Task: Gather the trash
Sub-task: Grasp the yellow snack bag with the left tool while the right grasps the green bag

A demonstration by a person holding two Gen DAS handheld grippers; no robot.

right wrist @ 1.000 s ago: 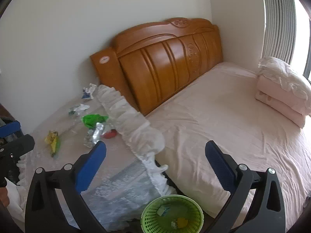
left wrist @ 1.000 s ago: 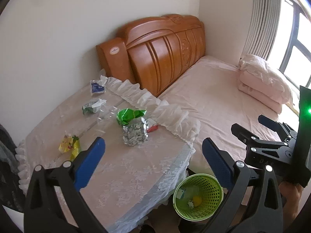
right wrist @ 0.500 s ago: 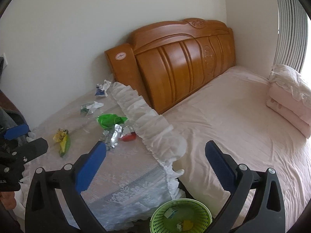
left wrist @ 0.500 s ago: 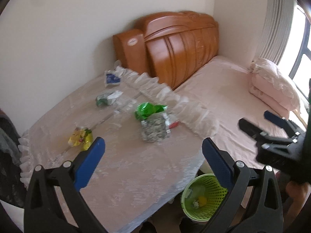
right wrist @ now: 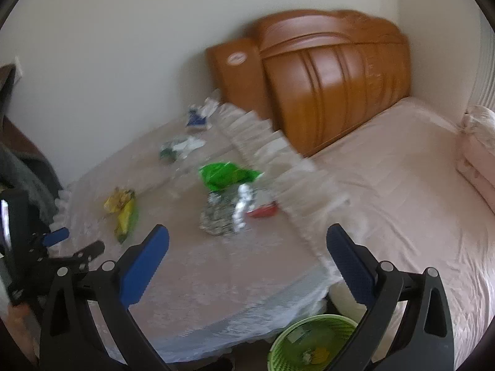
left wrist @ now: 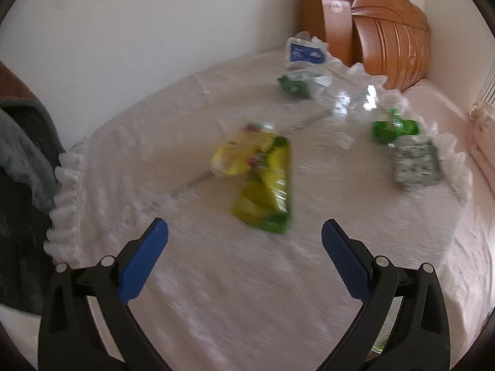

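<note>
Trash lies scattered on a lace-covered table. A yellow-green snack wrapper lies just ahead of my open left gripper, which hovers low over the table with nothing between its fingers. Farther right lie a silver foil packet, a green wrapper, a crumpled clear plastic piece, a dark green-white wrapper and a blue-white packet. My right gripper is open and empty above the table's near edge, facing the foil packet, a green wrapper and a small red piece.
A green mesh bin with some scraps stands on the floor below the table's edge. A bed with a wooden headboard lies to the right. Dark cloth hangs at the table's left side.
Both grippers have swung left and closer to the table. The left one has dropped low toward the yellow-green wrapper, which now looks much larger. The bin has left its view.
</note>
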